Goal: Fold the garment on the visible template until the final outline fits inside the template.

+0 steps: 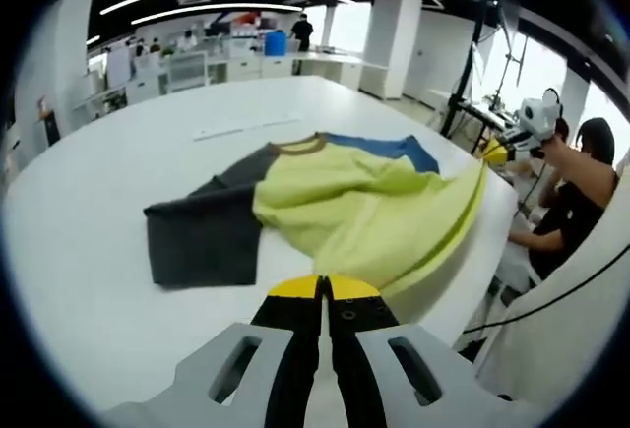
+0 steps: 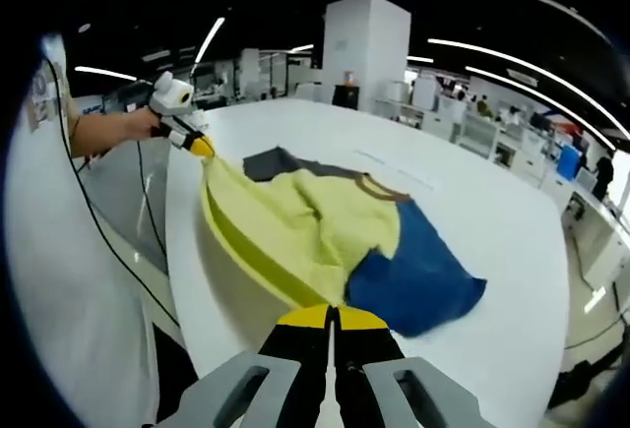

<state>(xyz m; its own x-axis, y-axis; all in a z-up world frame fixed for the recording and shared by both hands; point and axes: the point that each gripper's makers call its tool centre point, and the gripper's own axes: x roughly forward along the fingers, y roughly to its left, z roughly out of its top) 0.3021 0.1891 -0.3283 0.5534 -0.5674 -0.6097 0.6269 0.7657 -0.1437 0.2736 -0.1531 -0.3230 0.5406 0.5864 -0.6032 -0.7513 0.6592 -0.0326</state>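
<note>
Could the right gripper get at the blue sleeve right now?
Probably not yet. The right gripper looks shut on the yellow hem of the shirt, holding it up off the white table. The blue sleeve lies flat close beside it, nothing over it, so it could be reached after letting go.

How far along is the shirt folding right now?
Early. Both tongs, left and right, are shut on the yellow hem of the shirt, lifted off the white table. The gray sleeve and blue sleeve lie spread out. All folding remains; no template outline is discernible.

Yellow garment [image 1: 345, 214] (hem lifted), rumpled
</note>
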